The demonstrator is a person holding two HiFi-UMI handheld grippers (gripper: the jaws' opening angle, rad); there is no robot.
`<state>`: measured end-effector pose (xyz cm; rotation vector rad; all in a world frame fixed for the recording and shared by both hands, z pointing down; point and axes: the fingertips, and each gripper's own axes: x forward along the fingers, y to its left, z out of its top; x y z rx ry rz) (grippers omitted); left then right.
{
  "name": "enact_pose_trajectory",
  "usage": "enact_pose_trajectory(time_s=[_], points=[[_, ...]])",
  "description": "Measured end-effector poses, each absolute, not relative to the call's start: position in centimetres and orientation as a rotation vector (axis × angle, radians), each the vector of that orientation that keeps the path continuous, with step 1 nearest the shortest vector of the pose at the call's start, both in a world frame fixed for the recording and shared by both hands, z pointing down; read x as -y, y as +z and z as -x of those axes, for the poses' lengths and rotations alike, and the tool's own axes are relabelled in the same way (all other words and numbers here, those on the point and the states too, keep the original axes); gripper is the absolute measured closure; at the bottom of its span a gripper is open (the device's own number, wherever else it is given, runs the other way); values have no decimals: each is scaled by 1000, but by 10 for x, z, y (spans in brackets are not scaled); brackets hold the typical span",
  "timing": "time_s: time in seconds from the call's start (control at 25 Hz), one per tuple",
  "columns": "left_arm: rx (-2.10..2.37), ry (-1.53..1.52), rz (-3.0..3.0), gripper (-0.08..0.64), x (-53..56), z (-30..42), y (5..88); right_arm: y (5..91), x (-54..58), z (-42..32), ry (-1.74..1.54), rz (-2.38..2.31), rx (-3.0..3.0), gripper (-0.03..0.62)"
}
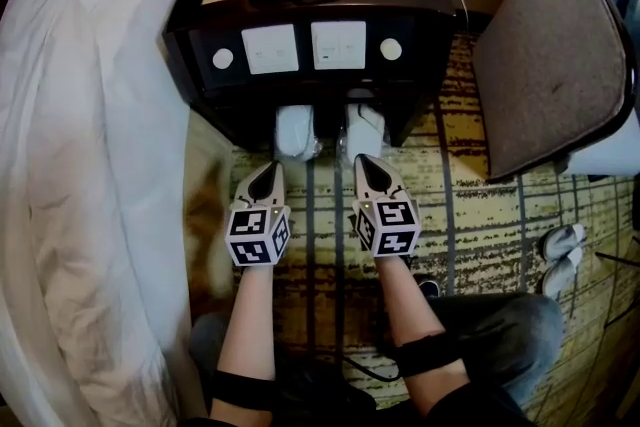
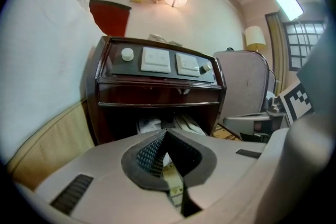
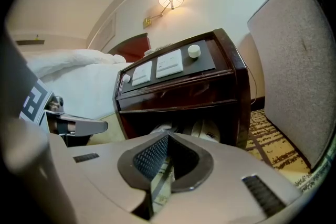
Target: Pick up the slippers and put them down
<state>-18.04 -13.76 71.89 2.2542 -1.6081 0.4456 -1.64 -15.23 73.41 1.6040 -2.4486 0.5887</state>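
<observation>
slippers [image 1: 297,130]: stored in nightstand [image 1: 190,50] bottom shelf
left gripper [image 1: 266,177]: fingers closed, empty, aimed at one slipper
right gripper [image 1: 372,167]: fingers closed, empty, aimed likewise

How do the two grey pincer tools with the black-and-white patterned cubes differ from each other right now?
The tip of the grey left gripper sits by the left edge of the left white slipper; the tip of the grey right gripper sits nearer the middle of the right white slipper. In the head view the left gripper slants rightwards, the right gripper leftwards. Shared: both have jaws shut, with nothing between them.
</observation>
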Motion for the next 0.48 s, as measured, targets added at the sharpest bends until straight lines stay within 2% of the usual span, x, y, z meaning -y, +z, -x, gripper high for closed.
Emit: enact_pose_trajectory(time_s=[0.48], points=[[1625,443,-2252,558,110,187,723,750,137,12,617,-1604,2416,584]])
